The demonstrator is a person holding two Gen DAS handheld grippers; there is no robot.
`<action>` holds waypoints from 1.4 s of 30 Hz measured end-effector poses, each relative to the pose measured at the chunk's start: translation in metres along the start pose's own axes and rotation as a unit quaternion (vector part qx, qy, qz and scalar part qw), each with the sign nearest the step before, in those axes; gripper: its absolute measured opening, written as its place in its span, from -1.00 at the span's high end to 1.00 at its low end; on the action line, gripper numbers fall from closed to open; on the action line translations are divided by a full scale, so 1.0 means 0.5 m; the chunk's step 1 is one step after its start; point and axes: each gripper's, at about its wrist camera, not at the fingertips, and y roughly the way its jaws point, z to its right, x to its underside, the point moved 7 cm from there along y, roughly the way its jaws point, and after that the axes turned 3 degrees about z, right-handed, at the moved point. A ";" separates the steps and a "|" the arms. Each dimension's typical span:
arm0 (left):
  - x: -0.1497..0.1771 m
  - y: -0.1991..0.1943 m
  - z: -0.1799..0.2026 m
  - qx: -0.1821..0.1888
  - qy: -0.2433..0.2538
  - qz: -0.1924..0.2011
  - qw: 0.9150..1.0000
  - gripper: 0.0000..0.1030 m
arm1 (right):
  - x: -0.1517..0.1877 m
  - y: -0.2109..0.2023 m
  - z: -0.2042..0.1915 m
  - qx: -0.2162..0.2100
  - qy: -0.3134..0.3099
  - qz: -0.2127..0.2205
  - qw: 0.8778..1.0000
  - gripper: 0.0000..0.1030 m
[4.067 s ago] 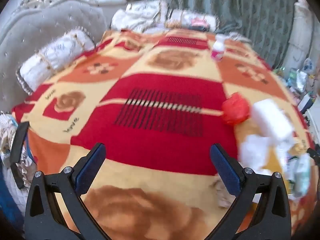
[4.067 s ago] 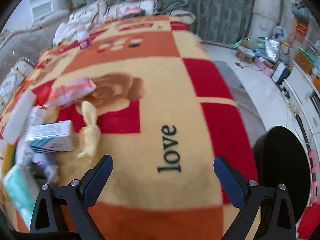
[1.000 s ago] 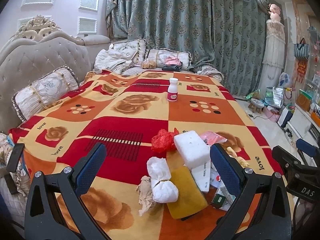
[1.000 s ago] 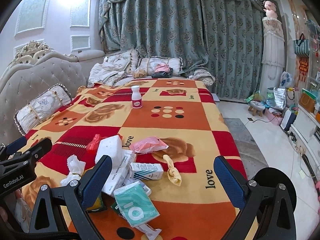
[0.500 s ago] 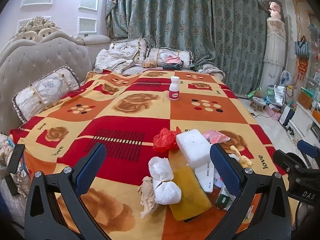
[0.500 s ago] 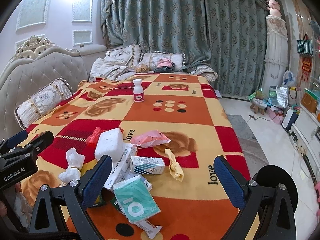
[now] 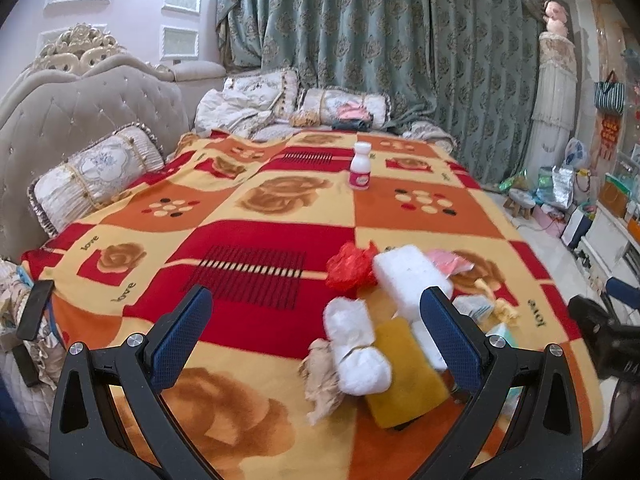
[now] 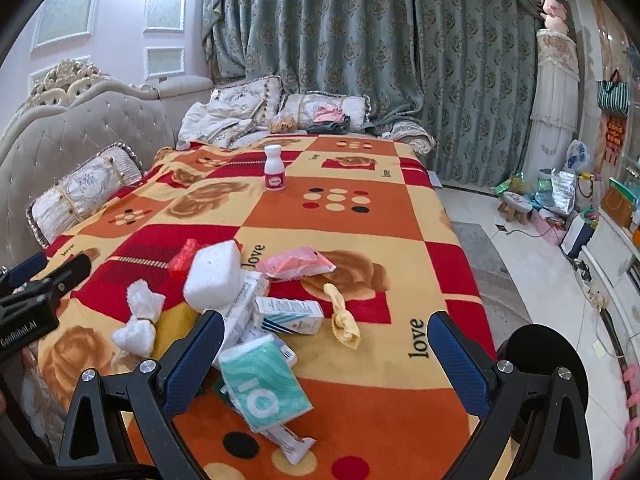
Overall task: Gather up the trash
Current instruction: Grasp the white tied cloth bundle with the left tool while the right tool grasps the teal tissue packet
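A pile of trash lies on the patterned bed blanket (image 7: 260, 208): a white foam block (image 8: 214, 276), a red plastic bag (image 7: 348, 266), a tied white bag (image 7: 358, 350), a yellow sponge (image 7: 404, 378), a pink wrapper (image 8: 296, 264), a small white box (image 8: 288, 314), a teal tissue pack (image 8: 264, 386) and a yellow twisted wrapper (image 8: 344, 322). A white bottle (image 8: 274, 168) stands upright farther back. My left gripper (image 7: 316, 332) is open above the blanket, left of the pile. My right gripper (image 8: 326, 356) is open above the pile's near side.
A black round bin (image 8: 548, 360) stands on the floor right of the bed. Pillows (image 7: 92, 176) and a grey headboard (image 7: 80, 108) line the left and back. Clutter (image 8: 560, 196) sits on the floor by the curtain at right.
Both grippers have moved a little forward and lower toward the pile, which looks larger now. Both stay open. Nothing has been picked up.
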 end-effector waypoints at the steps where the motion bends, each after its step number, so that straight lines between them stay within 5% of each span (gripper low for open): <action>1: 0.006 0.002 -0.005 0.006 0.001 -0.010 1.000 -1.00 | 0.002 0.002 0.005 -0.002 0.002 -0.003 1.000 -0.96; 24: 0.085 0.099 0.021 0.065 0.004 -0.108 0.992 -0.98 | 0.110 0.091 -0.054 -0.100 -0.050 -0.084 0.990 -0.96; 29: 0.110 0.152 0.042 0.079 0.010 -0.143 0.987 -0.52 | 0.115 0.107 -0.065 -0.113 -0.059 -0.090 0.988 -0.85; 31: 0.123 0.172 0.045 0.083 0.010 -0.162 0.983 -0.03 | 0.119 0.117 -0.073 -0.121 -0.062 -0.097 0.986 -0.69; 35: 0.117 0.168 0.043 0.103 -0.001 -0.169 0.980 0.35 | 0.135 0.137 -0.094 -0.140 -0.082 -0.121 0.979 0.04; 42: 0.054 0.110 0.060 0.140 -0.003 -0.147 0.979 0.37 | 0.111 0.105 -0.069 -0.170 -0.045 -0.103 0.979 0.16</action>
